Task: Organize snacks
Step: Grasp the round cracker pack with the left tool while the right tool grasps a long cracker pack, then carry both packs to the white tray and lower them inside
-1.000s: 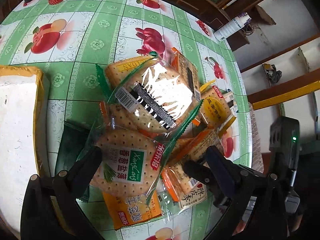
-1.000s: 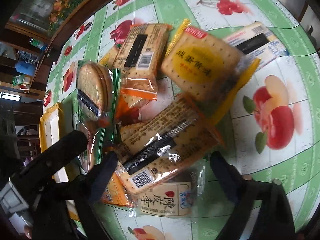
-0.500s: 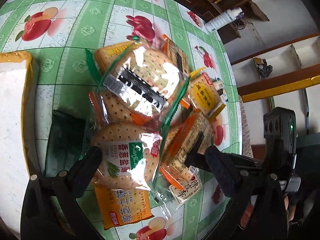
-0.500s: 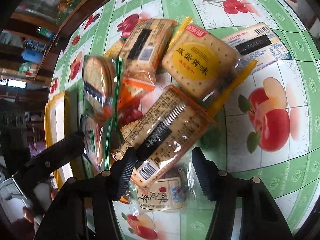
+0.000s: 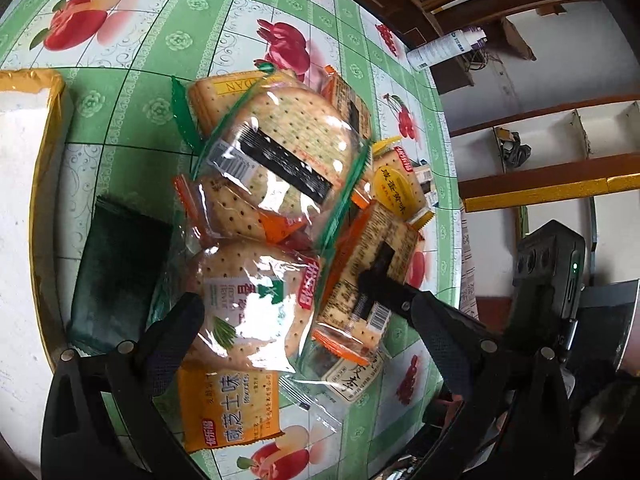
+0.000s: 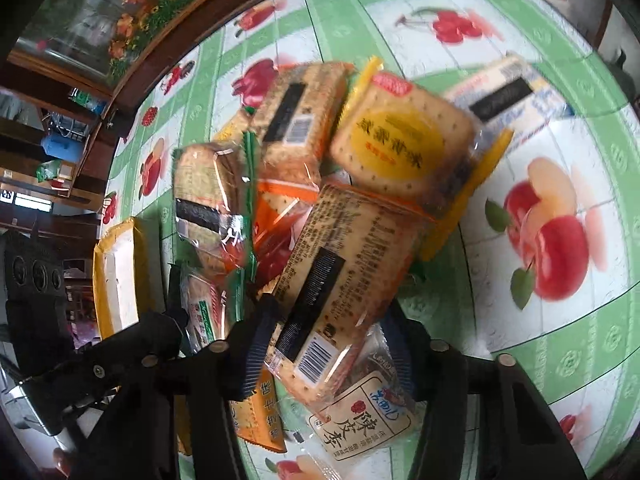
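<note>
A pile of wrapped cracker packets lies on the fruit-print tablecloth (image 5: 132, 92). My right gripper (image 6: 326, 344) is shut on an orange-edged sesame cracker packet (image 6: 340, 280) and holds it tilted above the pile; the same packet shows in the left wrist view (image 5: 368, 264). My left gripper (image 5: 304, 328) is open, its fingers on either side of a green-label round cracker packet (image 5: 248, 304). A green-edged packet (image 5: 280, 160) lies on top of the pile. A yellow-label packet (image 6: 400, 140) and an orange packet (image 5: 228, 408) lie at the edges.
A white box with a gold rim (image 5: 24, 184) stands at the left of the pile, with a dark green packet (image 5: 120, 272) beside it. The table's edge (image 5: 456, 216) runs close on the right. A white bottle (image 5: 444, 46) lies beyond the table.
My right gripper has closed on the sesame cracker packet and lifted it off the pile. My left gripper has stayed open and shifted slightly over the green-label packet.
</note>
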